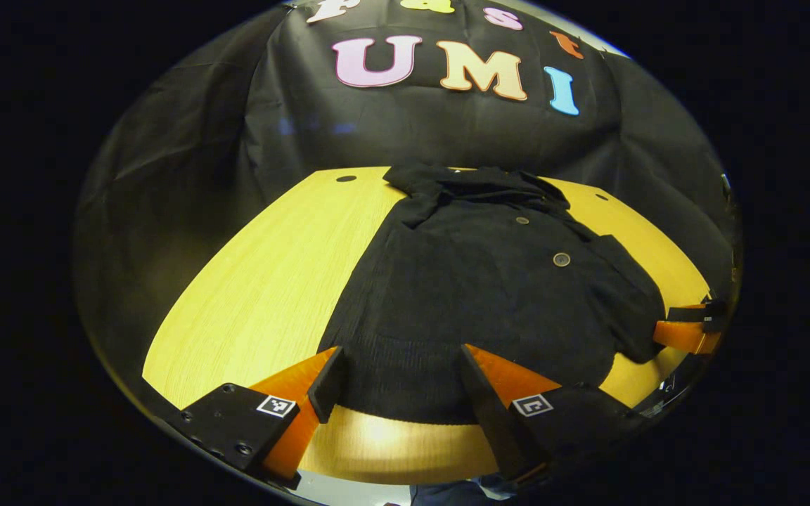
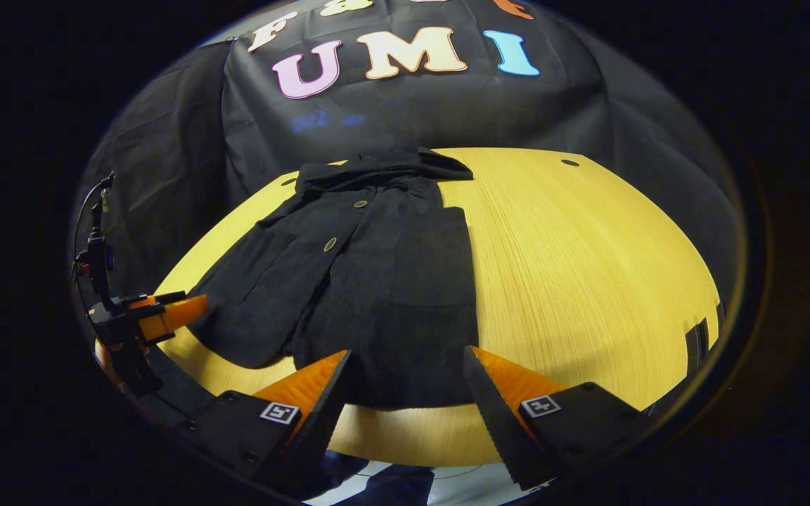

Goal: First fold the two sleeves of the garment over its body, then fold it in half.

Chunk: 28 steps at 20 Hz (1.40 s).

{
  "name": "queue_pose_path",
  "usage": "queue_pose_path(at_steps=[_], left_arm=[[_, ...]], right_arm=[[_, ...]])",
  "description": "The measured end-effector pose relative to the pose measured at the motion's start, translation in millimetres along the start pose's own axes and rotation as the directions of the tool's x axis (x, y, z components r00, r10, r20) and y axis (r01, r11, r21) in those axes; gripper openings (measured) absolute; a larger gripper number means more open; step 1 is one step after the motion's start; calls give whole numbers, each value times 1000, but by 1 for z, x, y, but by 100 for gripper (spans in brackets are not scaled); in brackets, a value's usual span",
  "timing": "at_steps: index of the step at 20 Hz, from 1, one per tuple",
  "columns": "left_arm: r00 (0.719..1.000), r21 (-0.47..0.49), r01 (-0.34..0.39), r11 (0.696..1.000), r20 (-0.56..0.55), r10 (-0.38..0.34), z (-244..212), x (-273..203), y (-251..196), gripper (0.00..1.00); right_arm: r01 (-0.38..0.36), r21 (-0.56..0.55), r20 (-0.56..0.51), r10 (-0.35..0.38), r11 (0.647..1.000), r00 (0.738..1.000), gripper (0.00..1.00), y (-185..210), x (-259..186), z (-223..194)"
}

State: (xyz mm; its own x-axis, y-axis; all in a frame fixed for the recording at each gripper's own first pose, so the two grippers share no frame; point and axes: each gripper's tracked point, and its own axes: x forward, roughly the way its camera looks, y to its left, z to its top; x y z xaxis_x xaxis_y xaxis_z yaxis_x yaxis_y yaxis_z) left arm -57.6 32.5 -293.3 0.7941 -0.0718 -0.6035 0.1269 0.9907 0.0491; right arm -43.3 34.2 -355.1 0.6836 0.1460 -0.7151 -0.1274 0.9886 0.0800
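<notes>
Both sleeves look already laid over the body of the garment (image 1: 489, 295), a dark buttoned piece lying flat on the desk (image 1: 271, 281) with its collar toward the booth wall and its hem along the near edge. In the right gripper view one folded panel sits square over the body while the other side lies slanting, its lower corner bulging out past the hem line (a loose flap, as far as I can judge).

What seems left is the fold in half, and that flap is the risk. If the hem is lifted from only one layer, the sleeve underneath could slide out and undo the first step. Thick cloth like this may also slip from a shallow pinch.

Left claw (image 1: 401, 383) hovers just over the hem, spread wide, holding nothing. Right claw (image 2: 405, 383) is likewise wide and empty above the hem's other end; it also shows far off at the edge of the left gripper view, beside the bulging corner.

Uneven lifting by the two claws would skew the fold or drag the garment toward the desk's edge.
</notes>
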Motion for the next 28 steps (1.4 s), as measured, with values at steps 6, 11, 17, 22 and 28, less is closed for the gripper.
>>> queue_pose_path(at_steps=[6,11,17,22,28], left_arm=[[1000,19,4,1000,-4,-4,-3,1,-1,95],[1000,30,28,999,13,-28,-3,-1,-3,94],[998,21,53,998,-19,-53,-7,-5,-9,71],[999,-30,39,999,-23,-39,-7,-7,-7,34],[999,-47,31,998,-33,-32,-6,-5,-7,18]], right_arm=[[9,-65,4,-9,998,1000,94,2,2,-4],[0,-102,-1,0,995,1000,93,3,6,-2],[-12,-92,-21,10,996,1000,69,3,3,-5],[-19,-80,-22,17,997,1000,30,4,6,-6],[-22,-91,-47,18,996,999,15,7,6,-4]])
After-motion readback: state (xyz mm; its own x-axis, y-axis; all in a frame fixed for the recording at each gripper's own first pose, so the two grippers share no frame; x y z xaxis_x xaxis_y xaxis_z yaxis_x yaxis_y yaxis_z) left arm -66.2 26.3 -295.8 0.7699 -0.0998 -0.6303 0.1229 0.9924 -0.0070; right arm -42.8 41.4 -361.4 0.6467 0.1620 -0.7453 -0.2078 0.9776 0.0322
